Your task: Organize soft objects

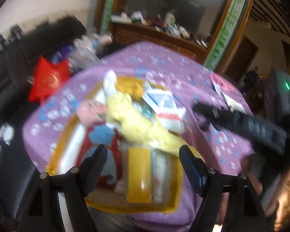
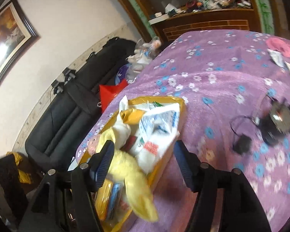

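A yellow-rimmed box [image 1: 75, 119] sits on the purple flowered tablecloth [image 1: 164, 65], full of soft things: a pale yellow cloth [image 1: 133, 119], a pink item [image 1: 90, 112], a blue item [image 1: 102, 133] and white packets [image 1: 164, 104]. My left gripper [image 1: 143, 154] is open and empty just above the box's near end. The right gripper's black body [image 1: 241, 123] reaches in from the right. In the right wrist view the box [image 2: 180, 104] and yellow cloth [image 2: 133, 176] lie lower left. My right gripper [image 2: 143, 150] is open and empty over the box's right edge.
A pink cloth [image 2: 280, 46] and white cards [image 2: 276, 58] lie at the table's far right. A small black device with a cord [image 2: 274, 123] lies on the table. A black sofa [image 2: 71, 108] with a red bag [image 2: 108, 94] stands to the left. A cluttered wooden cabinet [image 2: 203, 23] is behind.
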Demonstrator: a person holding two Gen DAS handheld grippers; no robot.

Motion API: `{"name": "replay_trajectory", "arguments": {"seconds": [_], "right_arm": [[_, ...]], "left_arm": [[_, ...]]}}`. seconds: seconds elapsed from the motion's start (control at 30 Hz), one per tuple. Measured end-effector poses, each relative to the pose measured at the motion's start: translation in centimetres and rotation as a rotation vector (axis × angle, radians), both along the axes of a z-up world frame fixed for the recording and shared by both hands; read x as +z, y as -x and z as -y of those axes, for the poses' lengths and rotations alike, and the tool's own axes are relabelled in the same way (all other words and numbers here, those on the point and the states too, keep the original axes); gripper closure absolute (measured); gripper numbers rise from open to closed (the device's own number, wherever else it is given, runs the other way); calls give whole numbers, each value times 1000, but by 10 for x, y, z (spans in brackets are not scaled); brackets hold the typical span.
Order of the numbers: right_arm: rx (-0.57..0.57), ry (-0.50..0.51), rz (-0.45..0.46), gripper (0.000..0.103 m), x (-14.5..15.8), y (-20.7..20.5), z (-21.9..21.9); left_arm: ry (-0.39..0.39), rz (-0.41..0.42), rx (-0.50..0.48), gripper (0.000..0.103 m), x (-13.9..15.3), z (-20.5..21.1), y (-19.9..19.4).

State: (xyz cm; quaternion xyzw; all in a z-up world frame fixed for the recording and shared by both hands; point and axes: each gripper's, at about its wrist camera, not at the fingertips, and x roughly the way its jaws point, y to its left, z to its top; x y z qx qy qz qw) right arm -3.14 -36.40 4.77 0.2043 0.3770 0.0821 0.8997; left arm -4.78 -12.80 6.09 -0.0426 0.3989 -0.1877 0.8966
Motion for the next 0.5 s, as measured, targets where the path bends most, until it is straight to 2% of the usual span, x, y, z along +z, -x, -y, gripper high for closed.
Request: {"name": "replay_trajectory", "arguments": {"seconds": [0.07, 0.13, 0.3, 0.4, 0.5], "right_arm": [[-36, 30, -12, 34, -4, 12, -4], [-59, 53, -17, 34, -8, 18, -7], [-74, 90, -4, 34, -8, 33, -20], [-72, 111, 4, 32, -6, 44, -28], [-74, 98, -7, 28, -7, 50, -31]], "left_arm": [[-76, 124, 37, 10, 6, 2, 10], [-127, 197, 46, 9, 8, 3, 17], [-187, 137, 30, 6, 6, -3, 15], [-226, 104, 56, 6, 1, -9, 16], [-215, 78, 79, 6, -3, -15, 20]]}}
